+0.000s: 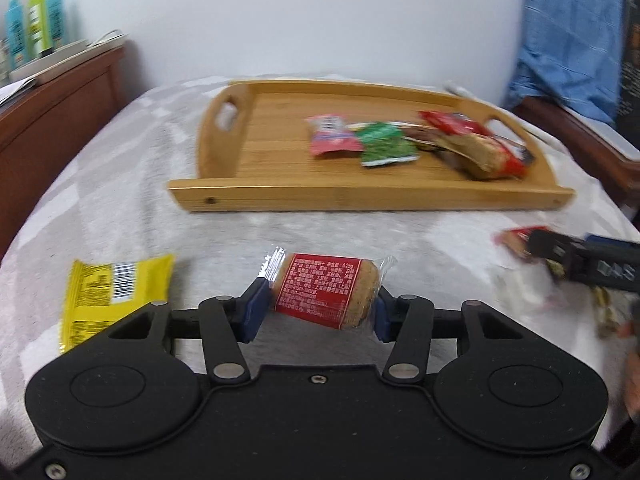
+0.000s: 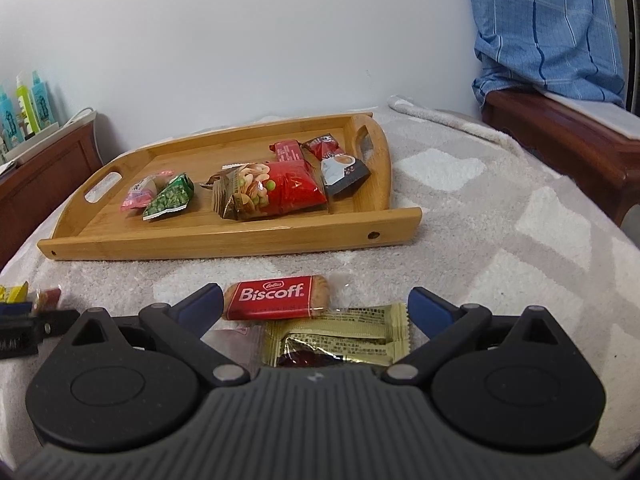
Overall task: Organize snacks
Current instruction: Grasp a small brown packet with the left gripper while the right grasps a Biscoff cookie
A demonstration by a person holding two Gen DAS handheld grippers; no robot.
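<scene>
- Tongs of the left hand (image 1: 318,304), seen from the left wrist camera, have a clear-wrapped biscuit with a red label (image 1: 326,290) between the blue pads (image 1: 252,312). The pads sit against the wrapper's two ends, pinching it, just above the grey-and-white towel (image 1: 120,184) that covers the surface.
- A yellow snack packet (image 1: 108,292) lies flat on the towel left of these tongs, barcode side up.
- A wooden tray (image 1: 360,196) sits further back on the towel. A pink packet (image 1: 332,136), a green packet (image 1: 384,144) and a red nut bag (image 1: 480,152) lie in its right half, close together and blurred.
- The right tongs (image 1: 560,256) enter at the right edge of this view, above blurred wrappers.
- From the right wrist camera, the right tongs (image 2: 316,306) stand spread wide, their pads touching nothing.
- A red Biscoff biscuit (image 2: 276,298) lies on the towel between them, nearer the left pad. A gold sachet (image 2: 340,336) lies just behind it, toward the camera, partly hidden by the tongs' body.
- The tray (image 2: 240,240) lies beyond, holding the pink packet (image 2: 140,194), green packet (image 2: 172,198), nut bag (image 2: 272,192), a small red packet (image 2: 288,152) and a coffee sachet (image 2: 340,168), the last nearest the right handle.
- Bottles (image 2: 24,108) stand on a wooden cabinet at far left; blue cloth (image 2: 548,28) hangs at upper right.
</scene>
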